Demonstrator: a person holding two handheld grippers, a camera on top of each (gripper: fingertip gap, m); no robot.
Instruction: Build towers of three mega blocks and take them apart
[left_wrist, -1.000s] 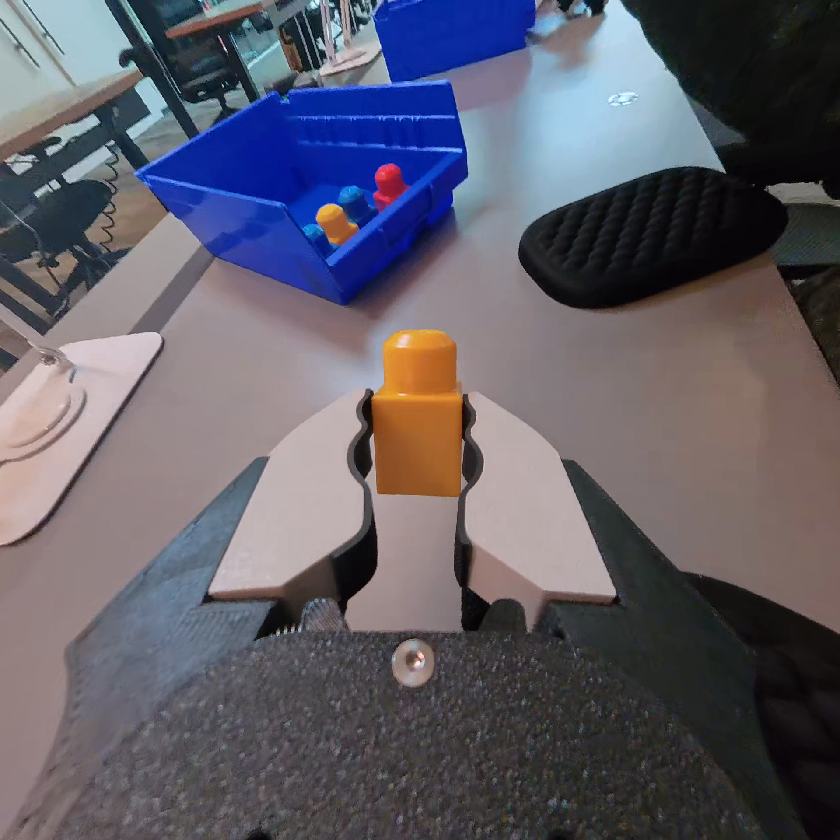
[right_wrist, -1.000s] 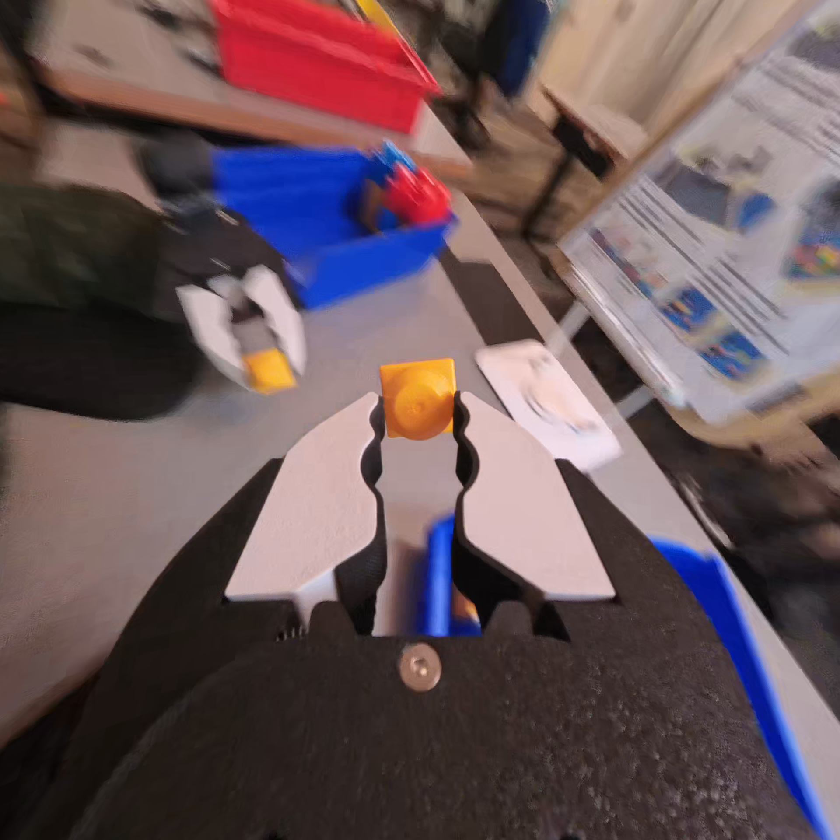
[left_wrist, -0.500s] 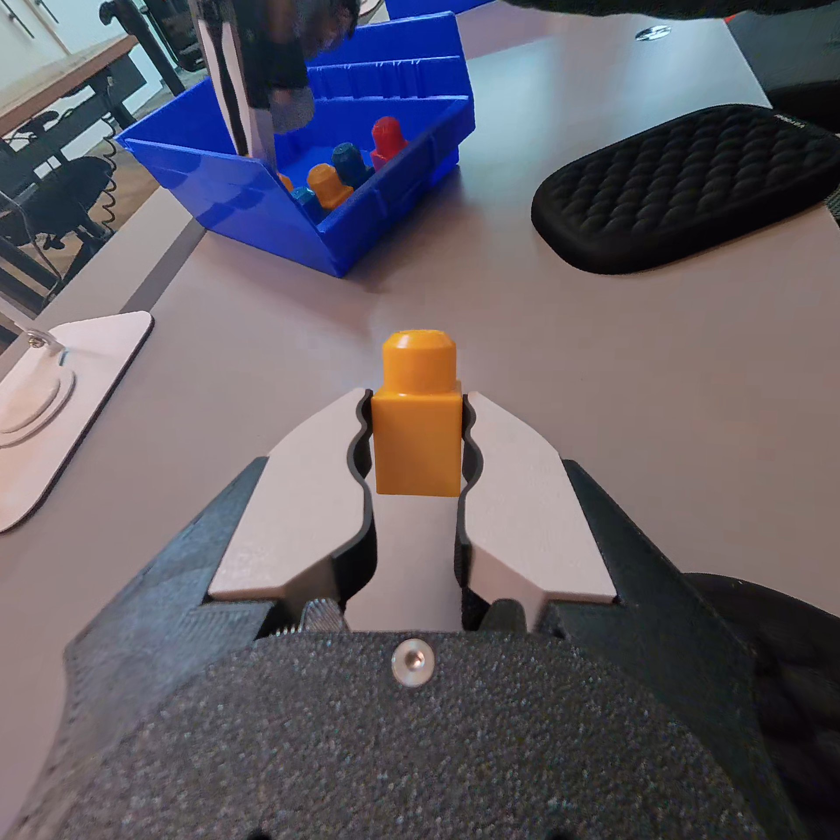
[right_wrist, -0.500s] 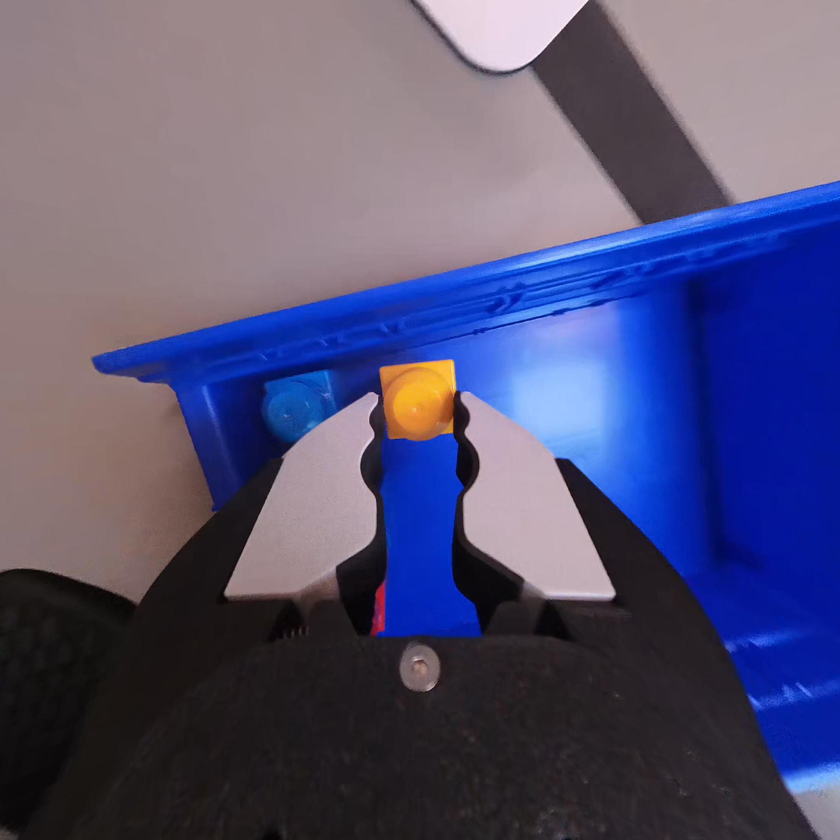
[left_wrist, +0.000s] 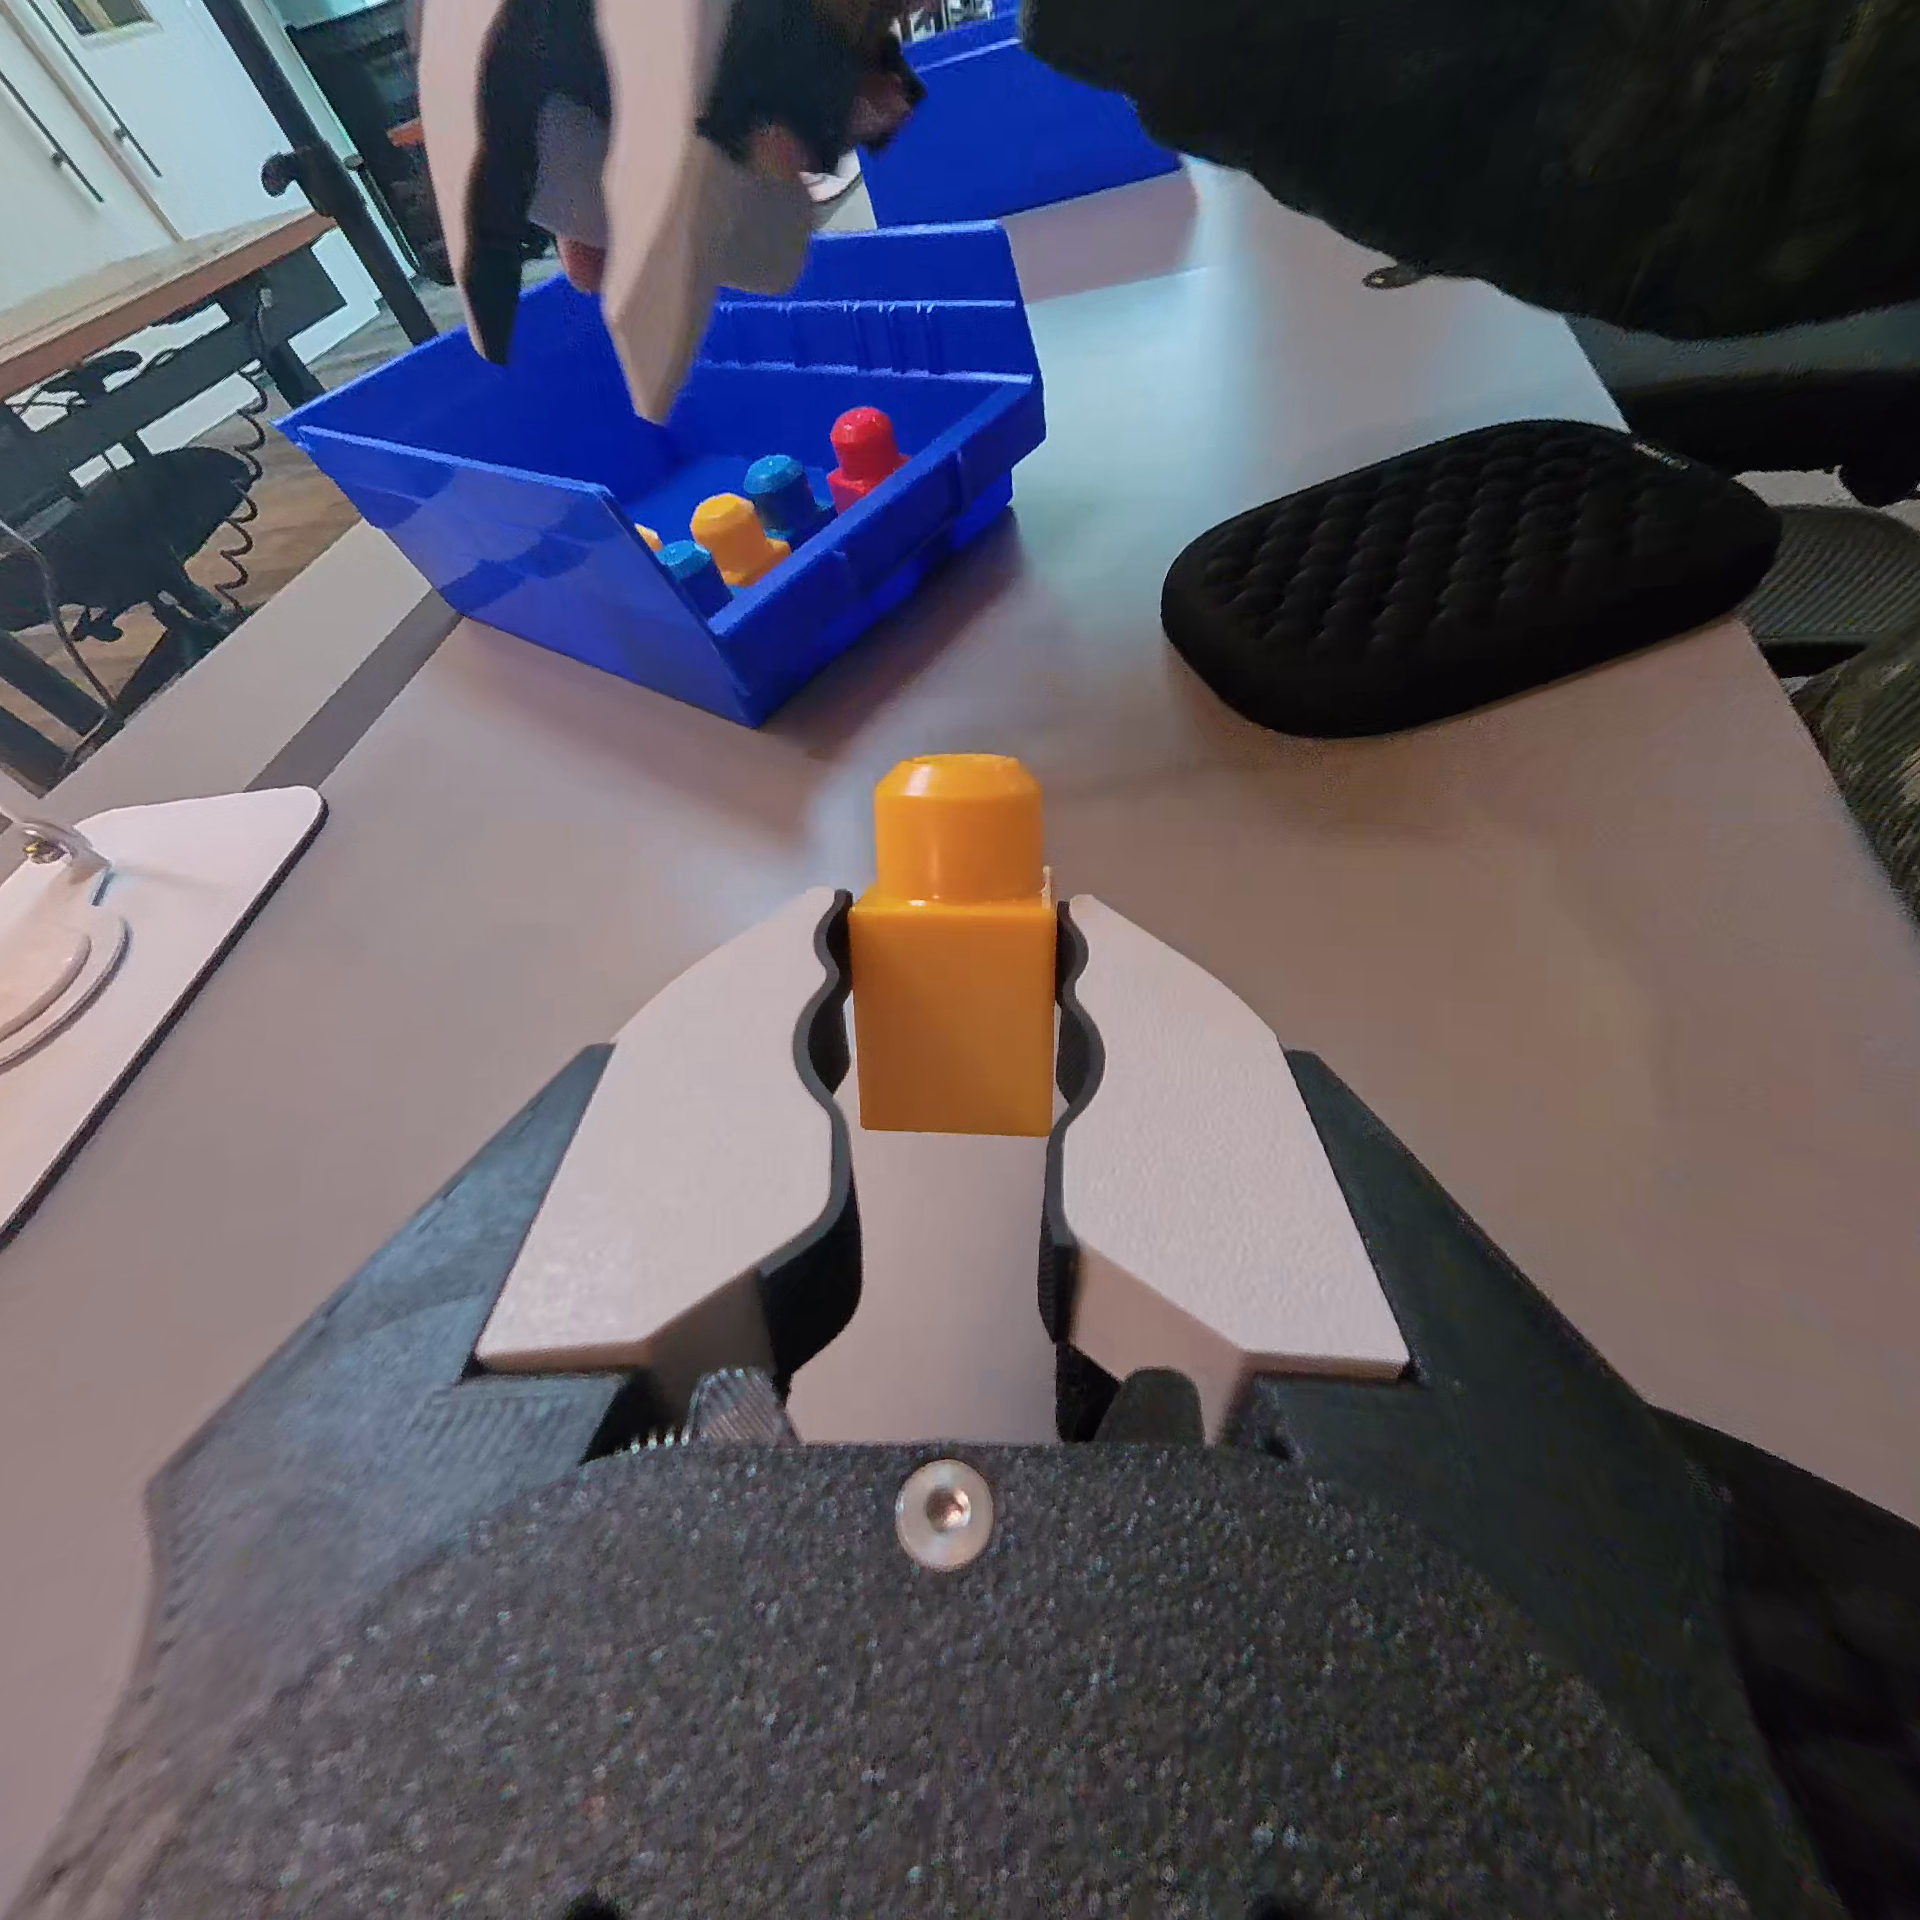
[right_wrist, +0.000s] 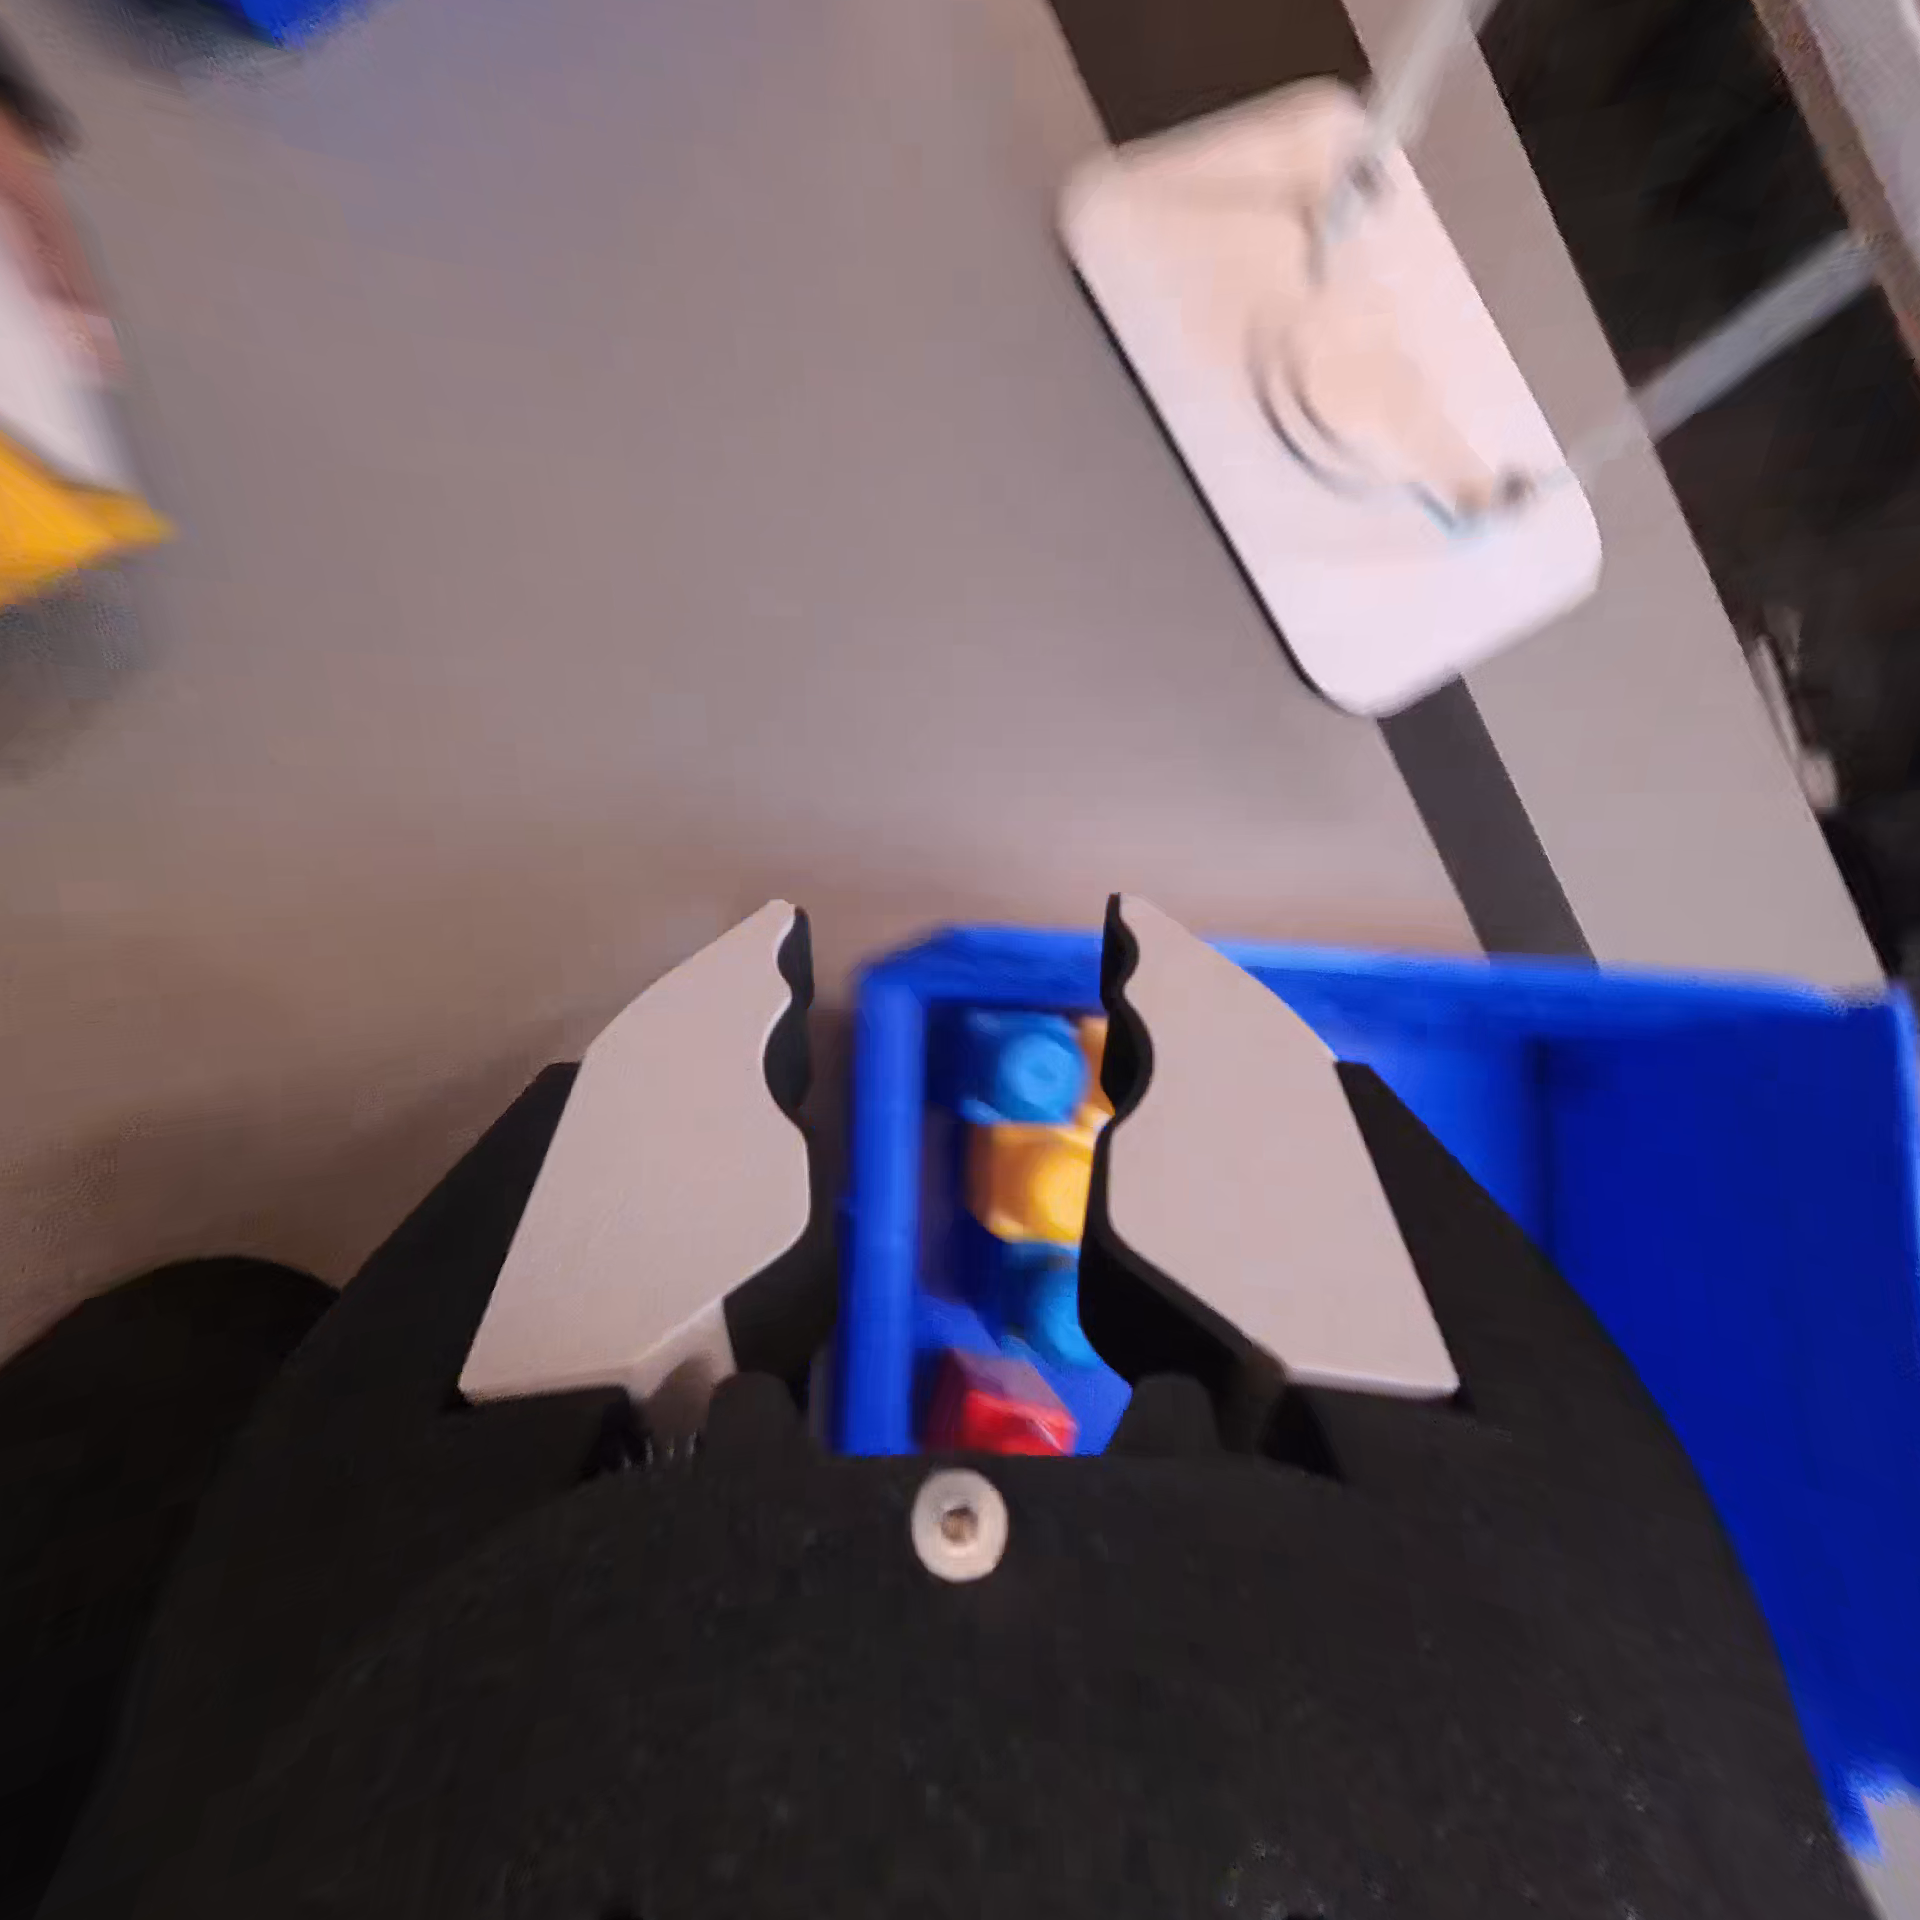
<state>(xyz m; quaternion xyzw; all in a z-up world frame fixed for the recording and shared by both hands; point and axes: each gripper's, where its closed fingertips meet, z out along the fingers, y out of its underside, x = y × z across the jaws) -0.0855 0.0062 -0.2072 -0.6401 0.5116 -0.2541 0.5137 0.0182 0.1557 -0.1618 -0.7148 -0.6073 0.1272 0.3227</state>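
Gripping an orange block (left_wrist: 951, 1003) upright between its pale fingers, the left gripper (left_wrist: 951, 1023) hung low over the grey table (left_wrist: 1455, 935), stud pointing up. From its own camera, a blue bin (left_wrist: 582, 540) lay toward eleven o'clock, holding a red block (left_wrist: 864, 457), two blue blocks and another orange one (left_wrist: 732, 540). A black quilted pad (left_wrist: 1455, 571) rested toward one o'clock, and a white plate-like base (left_wrist: 156, 935) sat at nine o'clock. The right gripper (left_wrist: 571, 353) showed there too, blurred, hanging above the bin with its fingers apart and nothing between them.

Only the right wrist view looked straight down into the bin (right_wrist: 1662, 1195): the blocks stood in a row along one wall, blue (right_wrist: 1023, 1065), orange (right_wrist: 1039, 1184), blue, then red (right_wrist: 997, 1408). That gripper (right_wrist: 956, 935) was spread wide and empty. The same white base (right_wrist: 1330, 416) appeared at one o'clock, and a blurred orange patch at nine o'clock on the frame's edge could not be made out clearly.
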